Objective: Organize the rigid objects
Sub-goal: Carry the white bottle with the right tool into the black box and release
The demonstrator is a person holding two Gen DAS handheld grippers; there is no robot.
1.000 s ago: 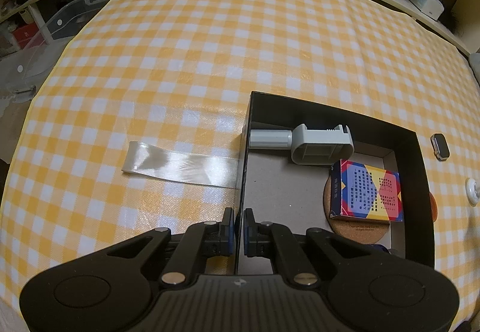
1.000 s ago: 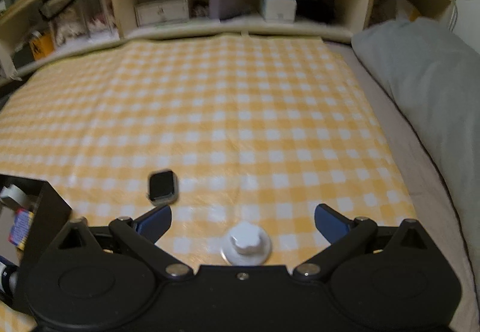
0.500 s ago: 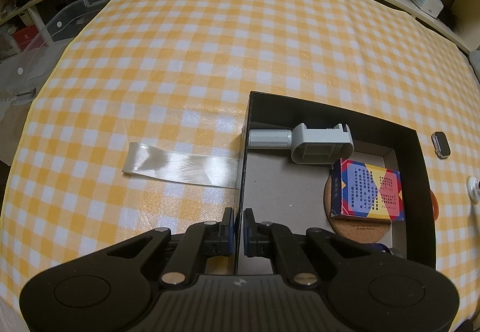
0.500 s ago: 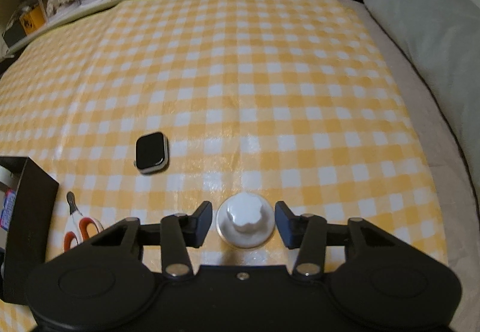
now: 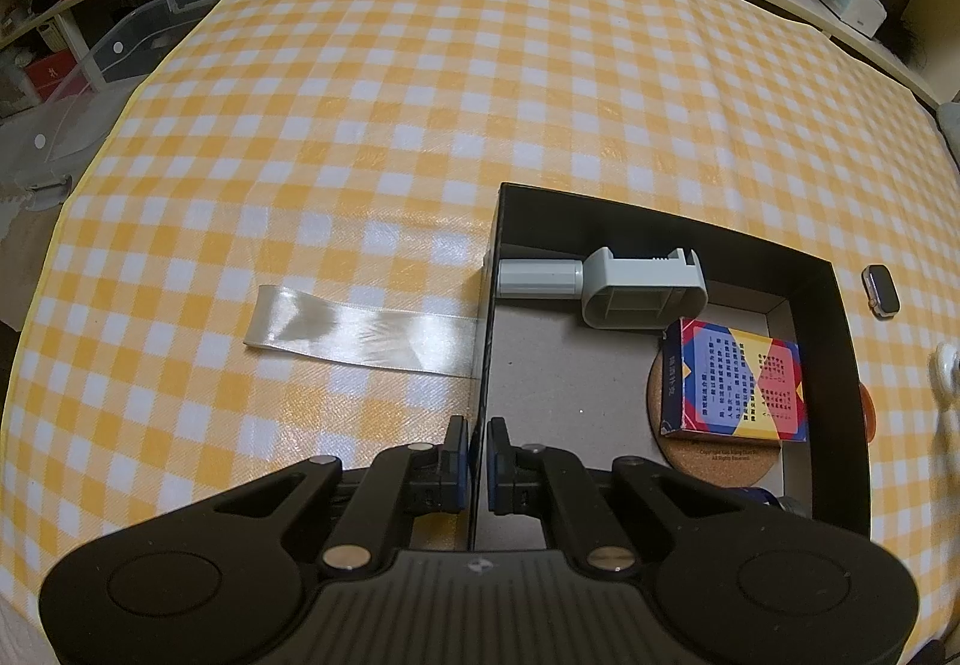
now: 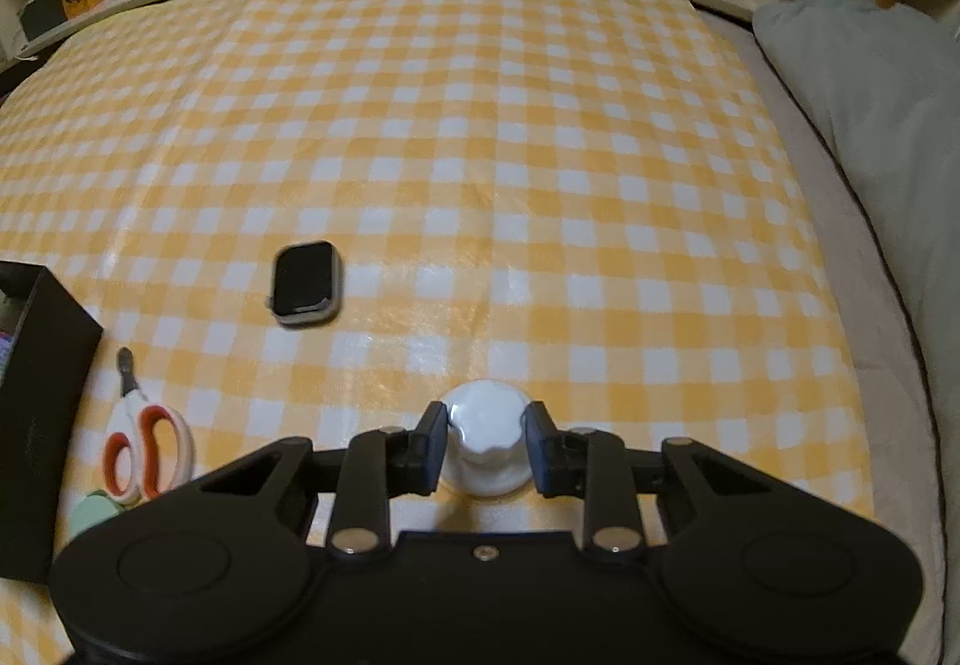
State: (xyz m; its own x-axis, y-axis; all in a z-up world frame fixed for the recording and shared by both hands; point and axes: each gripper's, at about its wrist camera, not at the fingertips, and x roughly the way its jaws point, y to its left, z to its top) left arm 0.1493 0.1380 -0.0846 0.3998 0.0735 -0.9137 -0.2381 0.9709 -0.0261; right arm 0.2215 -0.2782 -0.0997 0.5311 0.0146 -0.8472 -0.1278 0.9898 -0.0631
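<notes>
Closing in from wide apart, the jaws of the right hand-held gripper (image 6: 486, 440) have just narrowed around a white knobbed lid (image 6: 487, 446) on the yellow checked tabletop (image 6: 480, 155), and its pads now sit against the knob's two sides. That reads as a grasp secured, with the lift toward the black box (image 5: 840, 329) the likely next step. The left hand-held gripper (image 5: 478, 464) is pinched on the box's near wall, steadying it as before. Inside the box lie a grey clamp-like part (image 5: 606, 288), a colourful card box (image 5: 735, 380) and a cork coaster (image 5: 708, 455). A smartwatch body (image 6: 306, 284) and scissors (image 6: 144, 449) wait on the cloth outside.
</notes>
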